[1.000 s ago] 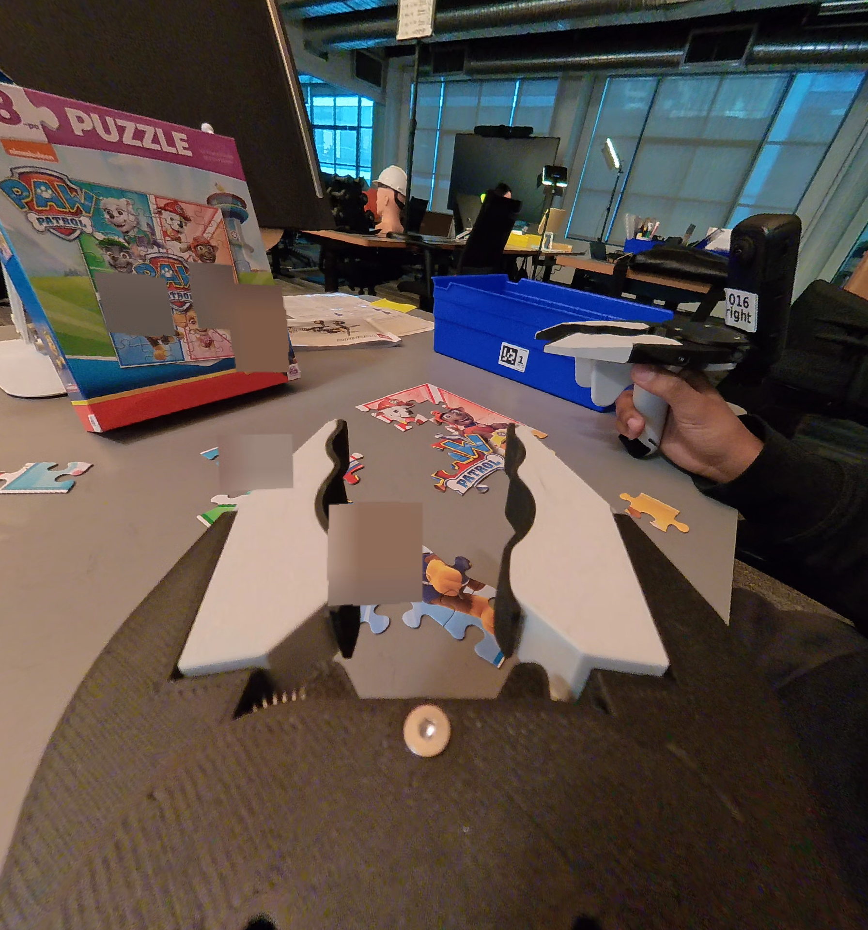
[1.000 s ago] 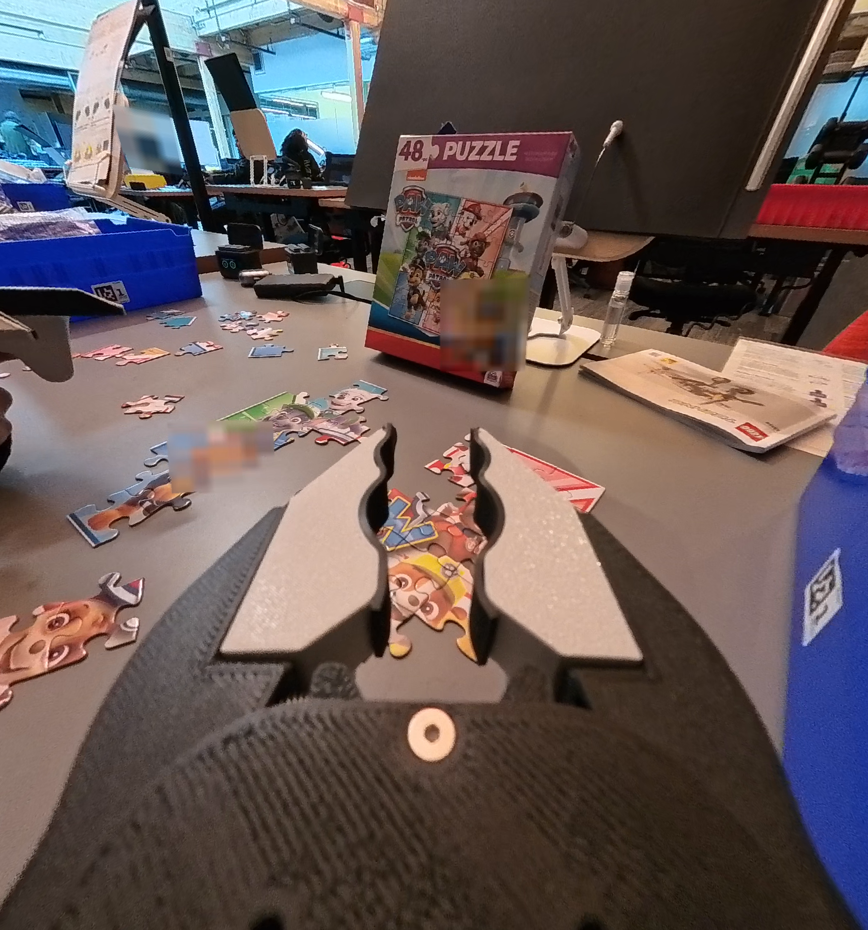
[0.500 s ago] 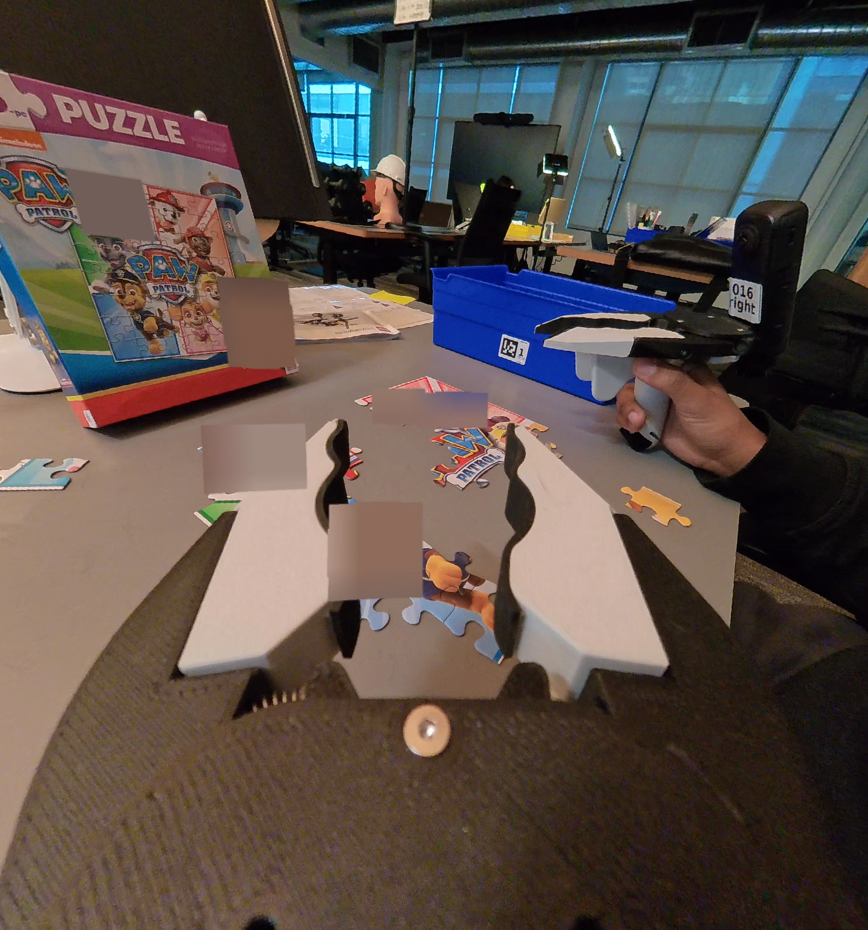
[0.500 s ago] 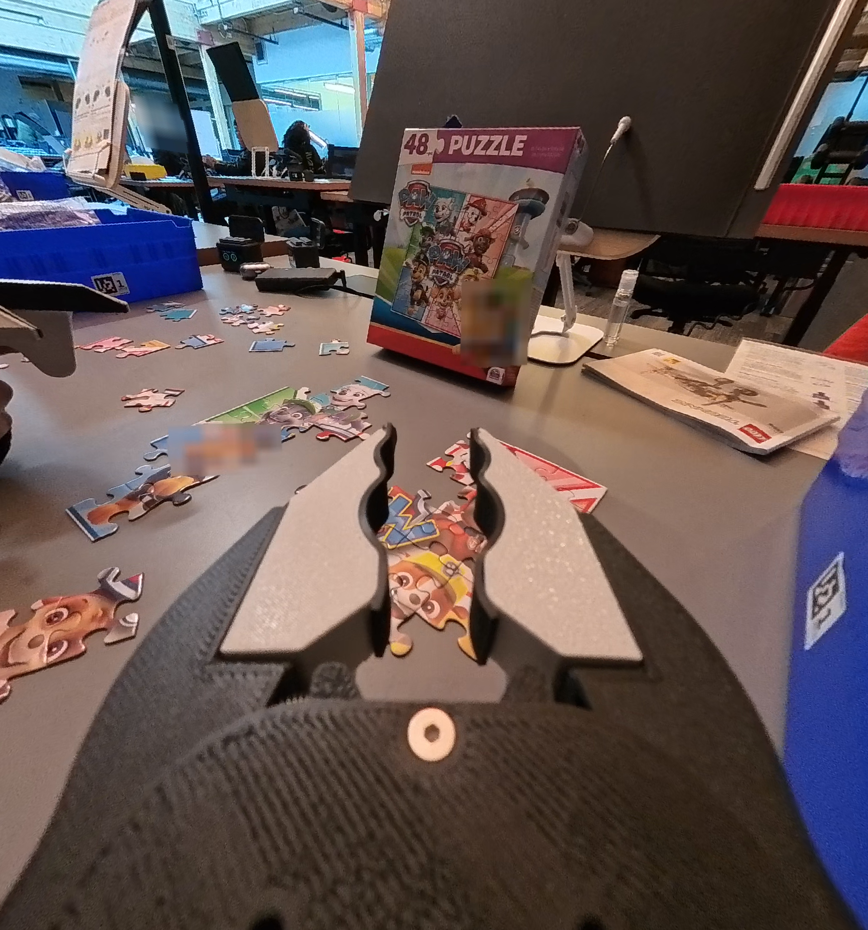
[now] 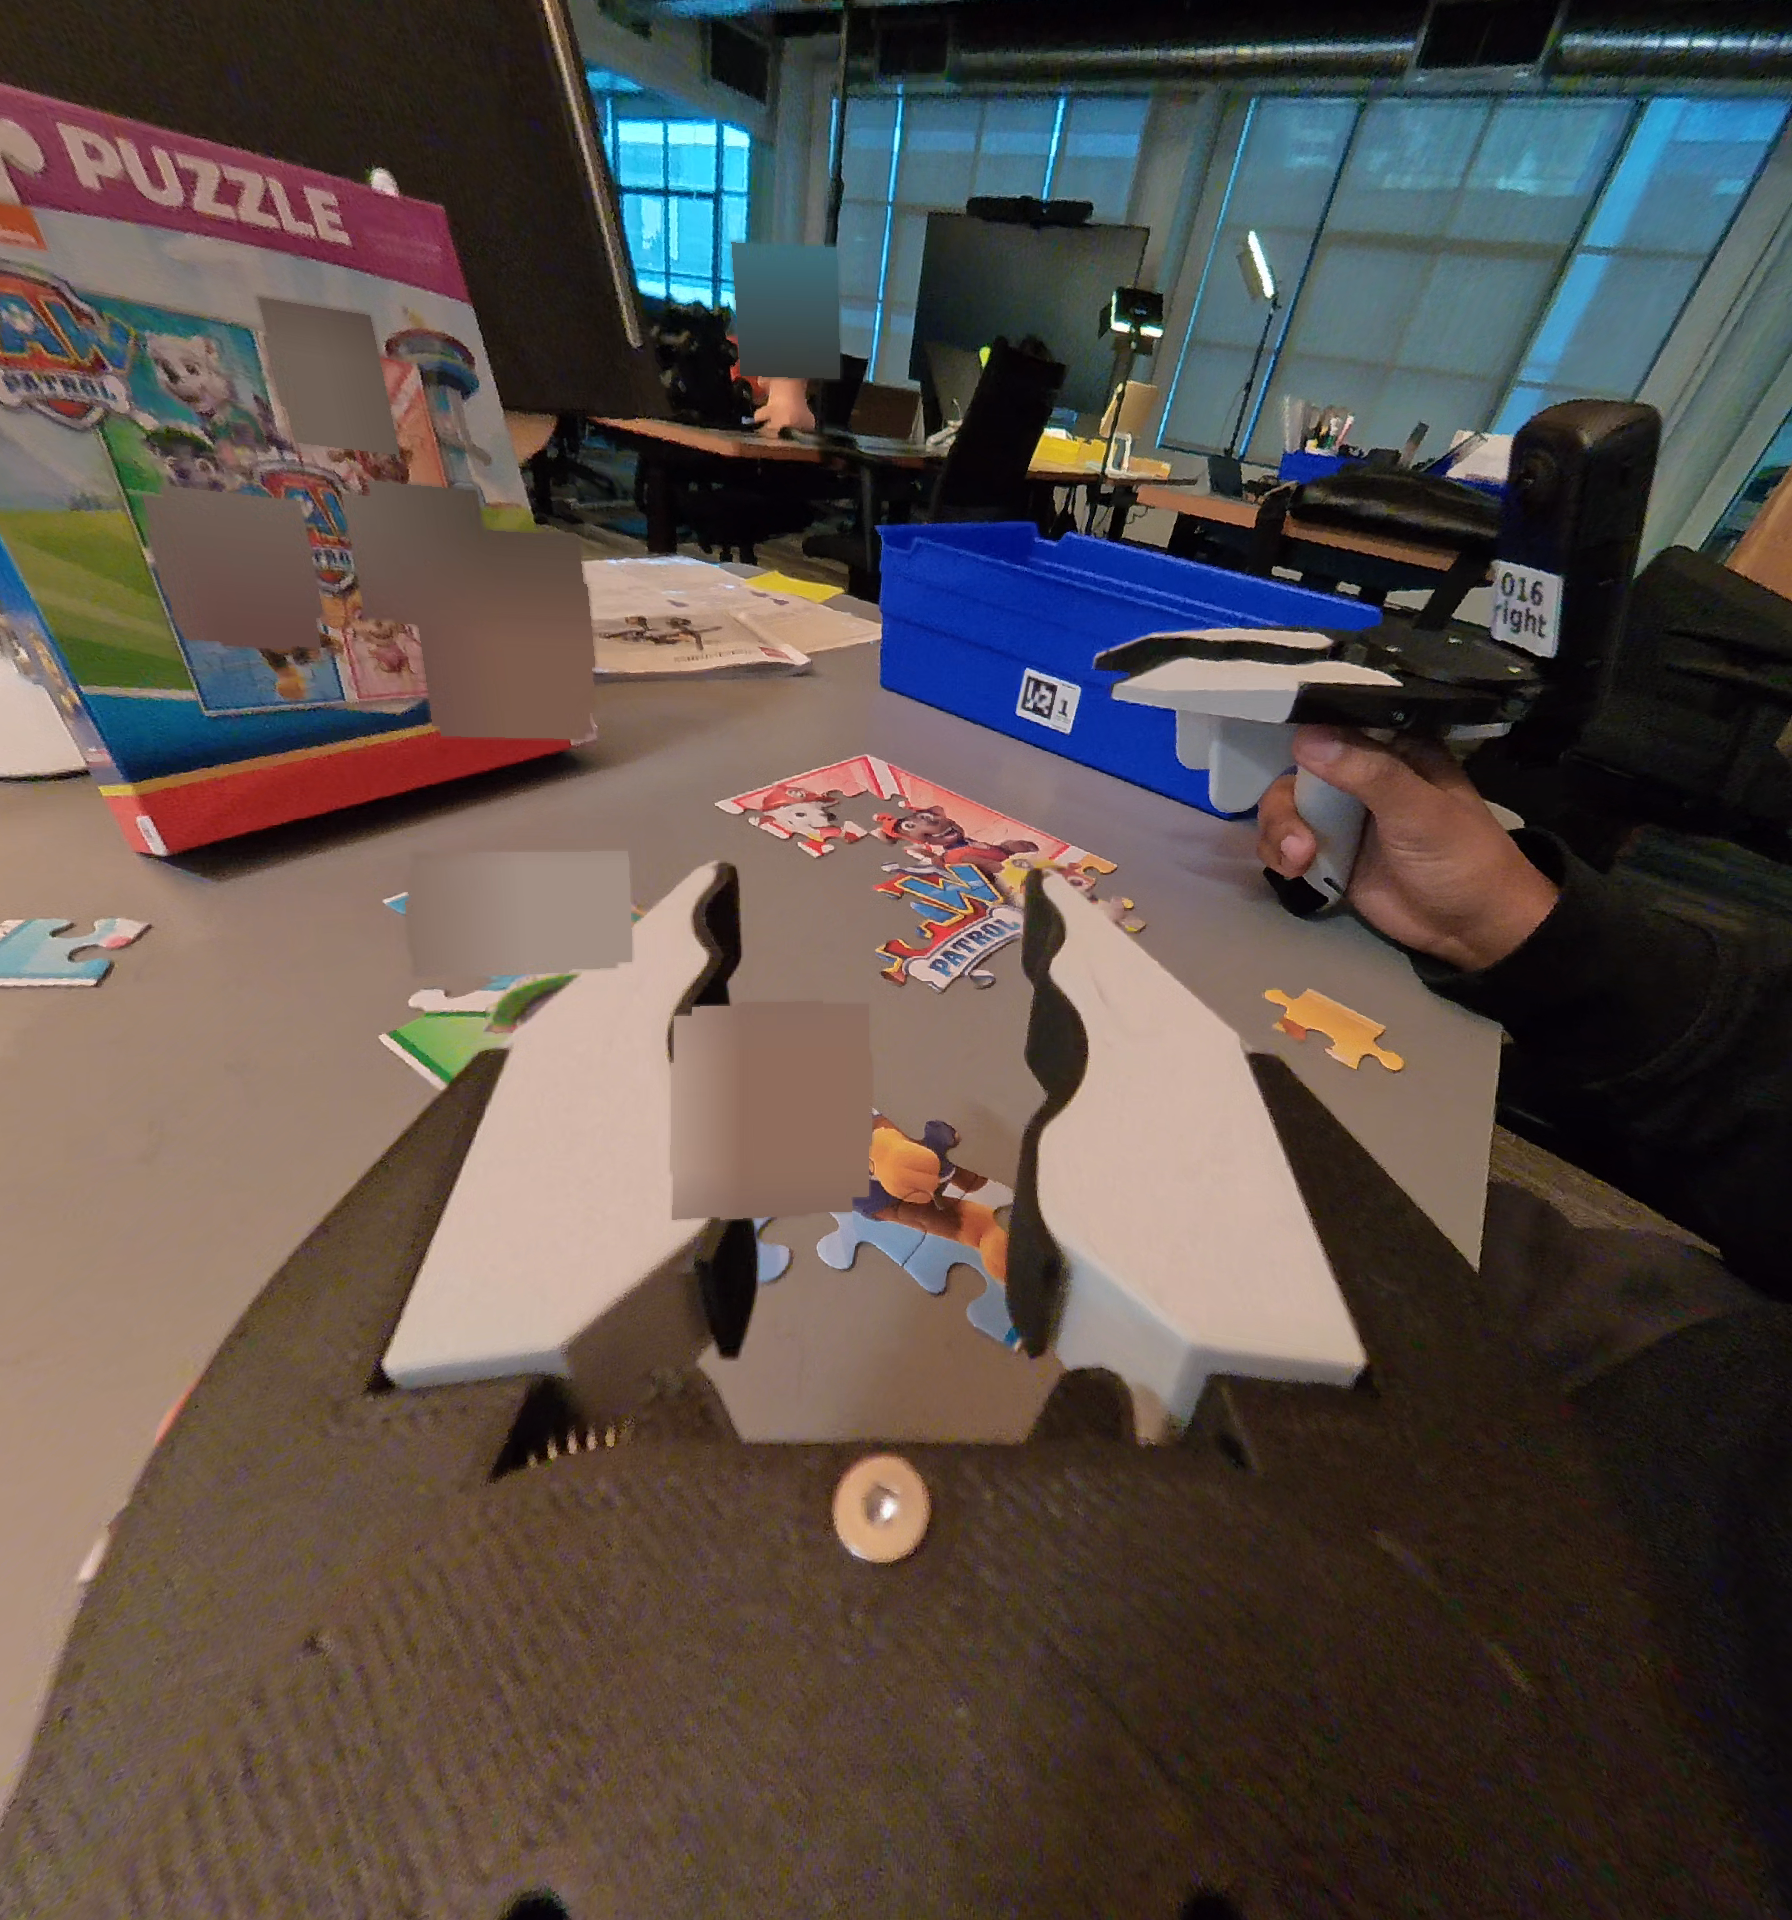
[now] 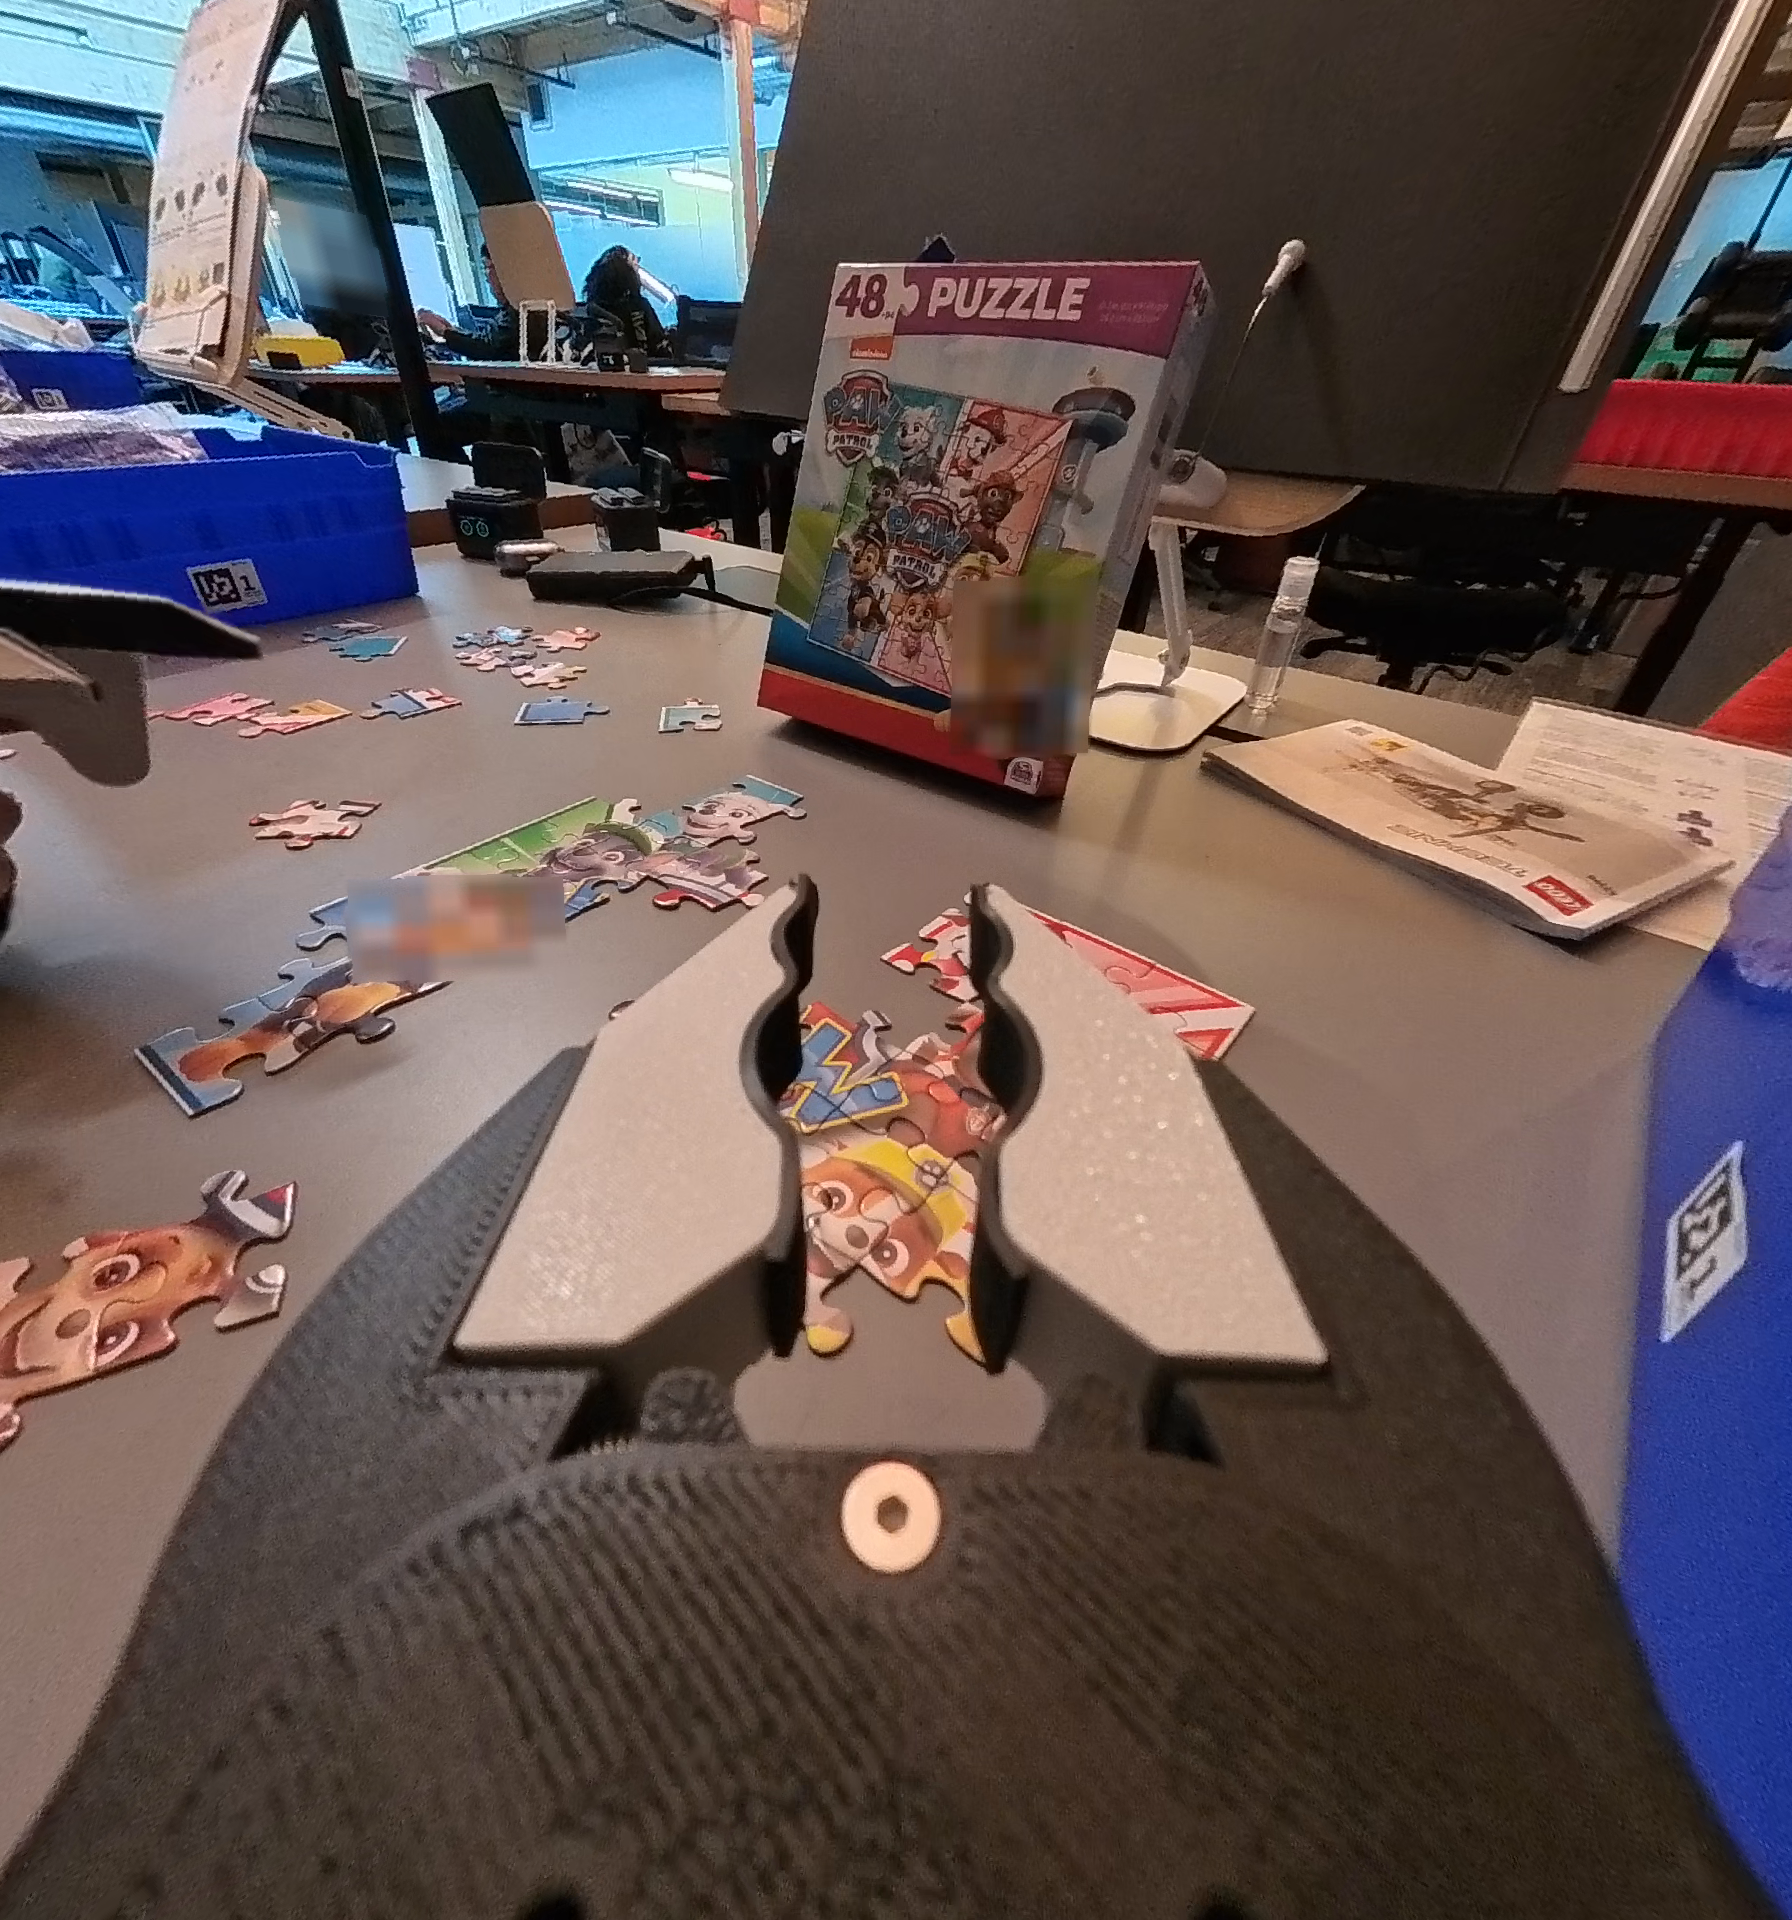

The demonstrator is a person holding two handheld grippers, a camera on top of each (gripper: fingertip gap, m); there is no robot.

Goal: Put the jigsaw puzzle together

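My left gripper (image 5: 881, 888) is open and empty. It hovers over a small joined cluster of puzzle pieces with an orange dog (image 5: 923, 1195) on the grey table (image 5: 196, 1091). My right gripper (image 6: 890, 896) is open with a narrower gap and is also empty. It hovers over a joined red and yellow puzzle section (image 6: 892, 1174), which also shows in the left wrist view (image 5: 933, 862). A hand holds the right gripper (image 5: 1115, 670) level above the table. The left gripper (image 6: 175, 665) shows at the left edge of the right wrist view.
A puzzle box (image 6: 975, 499) stands upright at the back. A green joined section (image 6: 580, 852), a dog-face cluster (image 6: 102, 1288), a yellow piece (image 5: 1333, 1023) and several loose pieces (image 6: 518, 644) lie around. A blue bin (image 5: 1027, 613) is on the right, another (image 6: 175, 509) far left, and a booklet (image 6: 1443, 821) beside the box. There is about 20 cm between the tips of the two grippers.
My left gripper's jaws have drawn a little closer together with nothing between them. The right gripper has barely moved and keeps the same gap.
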